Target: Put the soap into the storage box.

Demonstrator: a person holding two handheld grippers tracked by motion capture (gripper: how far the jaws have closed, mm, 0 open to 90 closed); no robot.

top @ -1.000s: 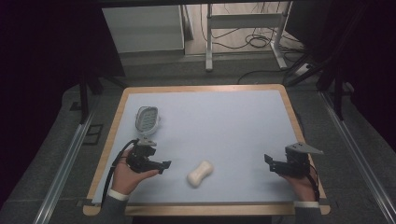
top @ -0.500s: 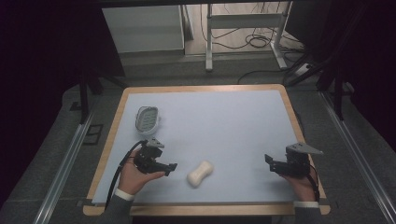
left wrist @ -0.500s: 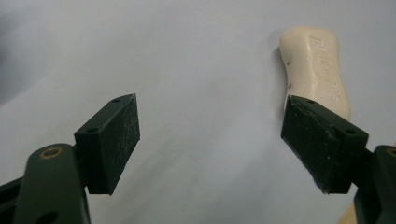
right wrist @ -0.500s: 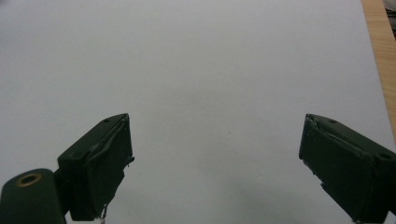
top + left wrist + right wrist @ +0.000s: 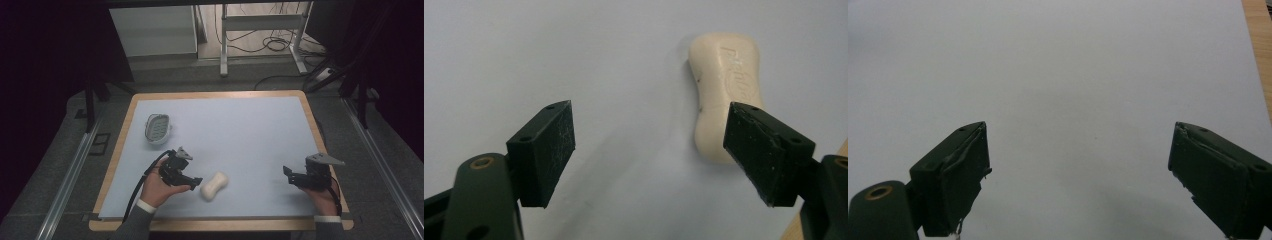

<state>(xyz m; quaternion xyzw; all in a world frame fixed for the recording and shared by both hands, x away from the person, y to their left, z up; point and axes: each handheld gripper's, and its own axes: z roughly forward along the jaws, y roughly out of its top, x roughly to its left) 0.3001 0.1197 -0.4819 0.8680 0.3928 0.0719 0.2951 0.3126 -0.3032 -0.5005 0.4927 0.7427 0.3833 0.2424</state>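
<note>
Soap (image 5: 214,185) — cream, waisted bar, embossed lettering.

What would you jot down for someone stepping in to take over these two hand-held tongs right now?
Left tongs: open, empty, right beside the bar of soap, which sits off toward one jaw and is not yet between them.
Right tongs: open, empty, over bare mat near the table's right edge.
Soap: lying flat on the pale blue mat, near the front, ungripped.
Soap dish: empty, at the far left of the mat.
Done: nothing picked up so far.
Left: probably line up on the soap, grip it, and perhaps carry it to the dish.
</note>
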